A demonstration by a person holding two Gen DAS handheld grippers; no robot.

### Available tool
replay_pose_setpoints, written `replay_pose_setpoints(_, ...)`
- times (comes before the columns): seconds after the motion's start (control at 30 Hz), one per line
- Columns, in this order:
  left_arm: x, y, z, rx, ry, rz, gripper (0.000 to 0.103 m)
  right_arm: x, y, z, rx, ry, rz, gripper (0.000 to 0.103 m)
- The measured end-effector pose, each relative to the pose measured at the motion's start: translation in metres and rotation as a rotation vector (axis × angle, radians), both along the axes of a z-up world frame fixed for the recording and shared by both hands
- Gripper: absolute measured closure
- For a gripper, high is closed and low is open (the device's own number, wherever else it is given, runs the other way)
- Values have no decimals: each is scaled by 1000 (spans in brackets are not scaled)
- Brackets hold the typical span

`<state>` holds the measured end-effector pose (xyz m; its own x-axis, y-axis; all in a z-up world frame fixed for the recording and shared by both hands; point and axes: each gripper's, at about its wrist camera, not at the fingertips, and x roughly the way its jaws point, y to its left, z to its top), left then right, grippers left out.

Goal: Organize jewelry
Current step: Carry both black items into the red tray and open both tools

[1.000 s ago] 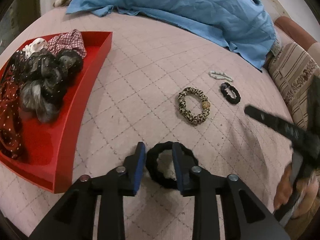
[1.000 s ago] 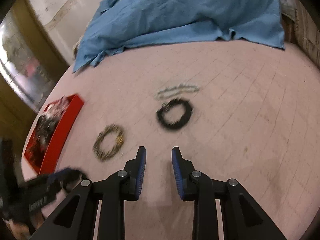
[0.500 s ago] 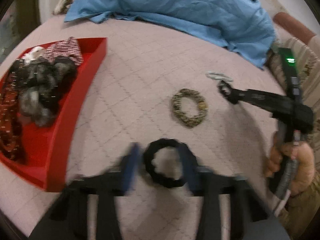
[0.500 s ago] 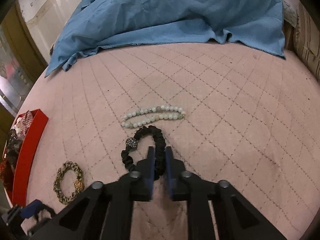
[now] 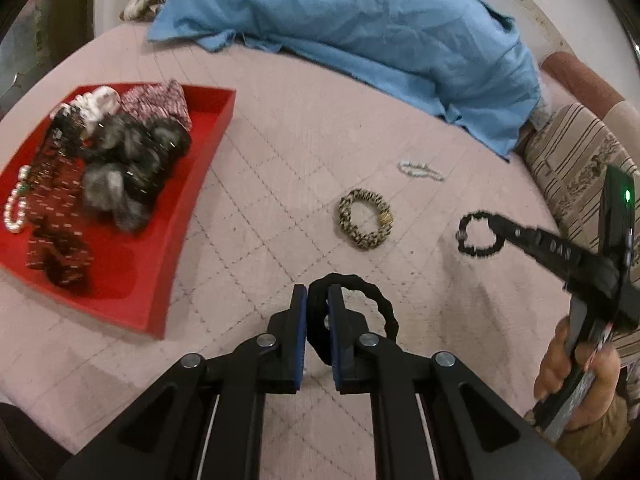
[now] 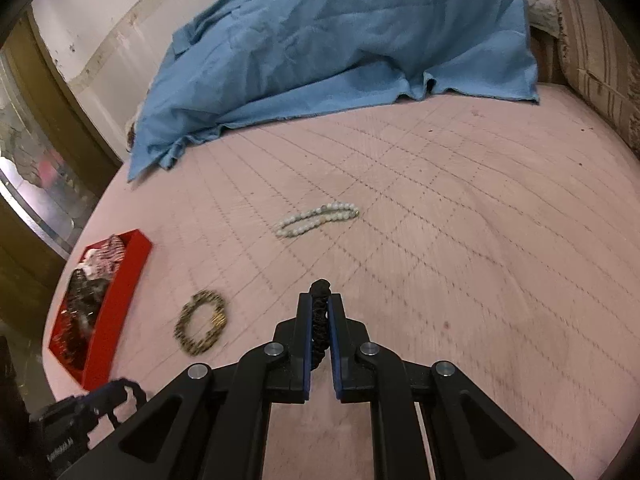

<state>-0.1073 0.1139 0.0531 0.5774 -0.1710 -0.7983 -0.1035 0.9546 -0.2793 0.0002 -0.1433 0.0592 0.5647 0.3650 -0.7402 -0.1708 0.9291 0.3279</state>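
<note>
Left gripper (image 5: 318,300), its jaws closing, is clamped on a black scrunchie (image 5: 372,304) above the bed (image 5: 280,120); right gripper (image 6: 320,308) is clamped on a black beaded bracelet (image 6: 320,320). The red tray (image 5: 192,184) is seen at left. A thin pinch may slip in transit; either loop could snag the leopard scrunchie (image 5: 364,220) or the pearl bracelet (image 6: 316,218).
</note>
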Motion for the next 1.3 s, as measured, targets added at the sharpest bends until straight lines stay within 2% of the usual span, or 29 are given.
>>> replay_pose_setpoints(0.23,-26,4,28,9,-60,20,93,-38,3,19,31,-31,14,95)
replay_pose_setpoints(0.53,-47,9,40,35,-79,38,93,-70,14,36,33,-62,45,95)
replay_pose_setpoints(1.03,-67,19,61,150,-152,87,93,-119,58,59,-214,-164,93,94)
replay_pose_setpoints(1.3,-74,19,68,219,-182,109,93,-137,76,67,-298,-191,110,94)
